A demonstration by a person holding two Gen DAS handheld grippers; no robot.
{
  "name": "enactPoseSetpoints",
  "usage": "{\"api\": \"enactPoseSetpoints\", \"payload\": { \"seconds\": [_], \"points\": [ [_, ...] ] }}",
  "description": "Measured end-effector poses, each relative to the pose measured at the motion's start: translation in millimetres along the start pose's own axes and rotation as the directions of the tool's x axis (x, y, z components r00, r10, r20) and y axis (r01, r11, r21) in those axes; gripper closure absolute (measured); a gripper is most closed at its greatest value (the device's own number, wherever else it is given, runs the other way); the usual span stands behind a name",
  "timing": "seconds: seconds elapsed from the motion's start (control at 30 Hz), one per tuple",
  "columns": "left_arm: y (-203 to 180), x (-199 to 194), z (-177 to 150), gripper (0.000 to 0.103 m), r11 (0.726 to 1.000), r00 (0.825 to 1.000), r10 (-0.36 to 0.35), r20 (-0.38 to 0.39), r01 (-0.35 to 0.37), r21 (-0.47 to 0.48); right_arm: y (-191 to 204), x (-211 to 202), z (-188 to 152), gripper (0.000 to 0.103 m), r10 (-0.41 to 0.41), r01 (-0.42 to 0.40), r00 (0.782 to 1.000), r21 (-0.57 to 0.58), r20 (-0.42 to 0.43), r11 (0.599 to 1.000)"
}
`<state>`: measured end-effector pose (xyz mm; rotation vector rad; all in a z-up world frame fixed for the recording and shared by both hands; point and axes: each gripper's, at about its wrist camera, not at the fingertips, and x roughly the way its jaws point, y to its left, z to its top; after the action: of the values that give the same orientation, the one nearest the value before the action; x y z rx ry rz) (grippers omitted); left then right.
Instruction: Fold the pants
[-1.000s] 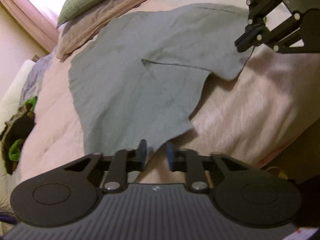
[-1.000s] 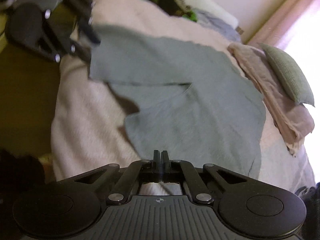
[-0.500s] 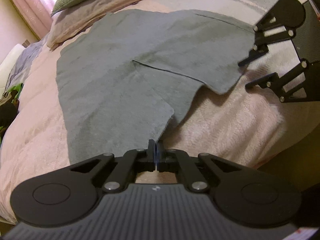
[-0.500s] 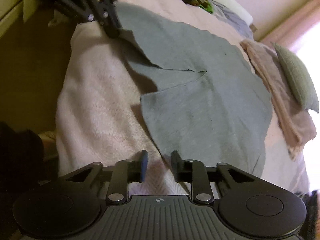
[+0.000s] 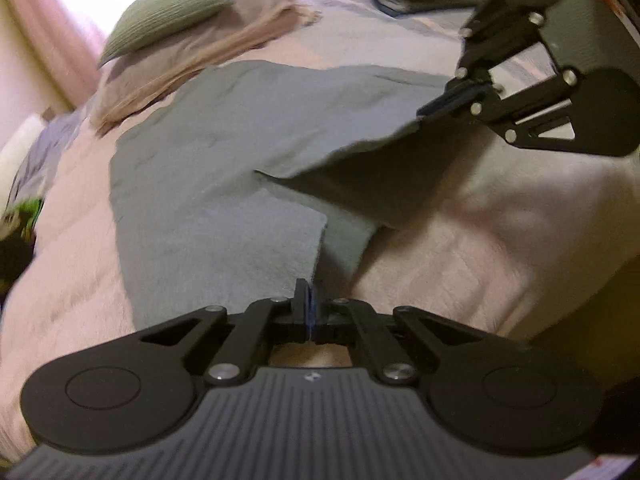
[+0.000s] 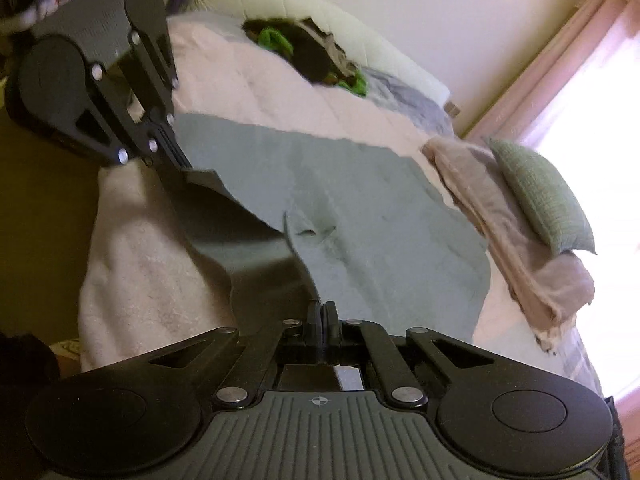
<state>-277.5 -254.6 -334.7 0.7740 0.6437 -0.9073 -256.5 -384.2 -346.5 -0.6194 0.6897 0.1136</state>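
Gripping the grey pants (image 5: 208,184) with both tools, I have a leg end pinched in each. All places below are given from the pants, which lie spread across a pink blanket (image 5: 480,232) covering a bed.

My left gripper (image 5: 307,304) sits at the near edge of the pants in its own view, jaws pressed together on the corner of one leg end. My right gripper (image 6: 320,316) does the same at the other leg end, jaws closed on the cloth. In the left view the right gripper (image 5: 430,109) appears at the right of the pants, and the fabric it holds is raised off the blanket, casting a dark shadow beneath. In the right view the left gripper (image 6: 182,162) shows at the upper left corner of the pants.

Beyond the far edge of the pants lie a folded beige cloth (image 5: 192,56) and a green pillow (image 5: 164,8) resting on it. A dark heap with bright green parts (image 6: 308,52) lies off to one side of the pants; blur makes it hard to say what it is, perhaps clothing.
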Motion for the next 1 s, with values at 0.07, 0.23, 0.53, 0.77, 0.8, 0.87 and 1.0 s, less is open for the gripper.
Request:
{"api": "enactPoseSetpoints", "payload": {
  "seconds": [0.07, 0.23, 0.53, 0.77, 0.8, 0.87, 1.0],
  "points": [
    [-15.4, 21.6, -6.8, 0.103, 0.999, 0.998, -0.015, -0.065, 0.018, 0.050, 9.0, 8.9, -8.1, 0.103, 0.080, -0.082, 0.995, -0.031, -0.067, 0.996],
    [-30.5, 44.5, -14.8, 0.103, 0.991, 0.992, -0.003, -0.123, 0.019, 0.131, 28.1, 40.6, -22.4, 0.103, 0.160, -0.162, 0.968, 0.006, -0.193, 0.987],
    [83.3, -7.1, -28.5, 0.070, 0.826, 0.979, -0.204, -0.018, 0.162, -0.540, -84.8, 16.6, -51.3, 0.043, 0.272, -0.074, 0.945, 0.689, -0.183, 0.721],
    [172.8, 13.2, -94.3, 0.069, 0.598, 0.994, -0.052, -0.094, -0.044, -0.800, -160.3, 19.1, -147.5, 0.044, 0.208, 0.142, 0.956, 0.947, -0.207, 0.288],
    [180.1, 24.9, -103.6, 0.069, 0.537, 0.991, -0.120, -0.062, 0.012, -0.844, -165.1, 25.9, -162.3, 0.044, 0.242, 0.122, 0.955, 0.972, -0.170, 0.201],
    [184.8, 42.5, -115.7, 0.084, 0.411, 0.975, -0.221, -0.026, 0.070, -0.909, -168.7, 28.2, -177.2, 0.054, 0.249, 0.079, 0.964, 0.993, -0.098, 0.088],
    [185.4, 19.3, -104.6, 0.102, 0.321, 0.960, -0.279, 0.024, 0.117, -0.940, -177.0, 19.9, -171.7, 0.100, 0.297, -0.008, 0.955, 0.999, -0.003, 0.034]
  ]
}}
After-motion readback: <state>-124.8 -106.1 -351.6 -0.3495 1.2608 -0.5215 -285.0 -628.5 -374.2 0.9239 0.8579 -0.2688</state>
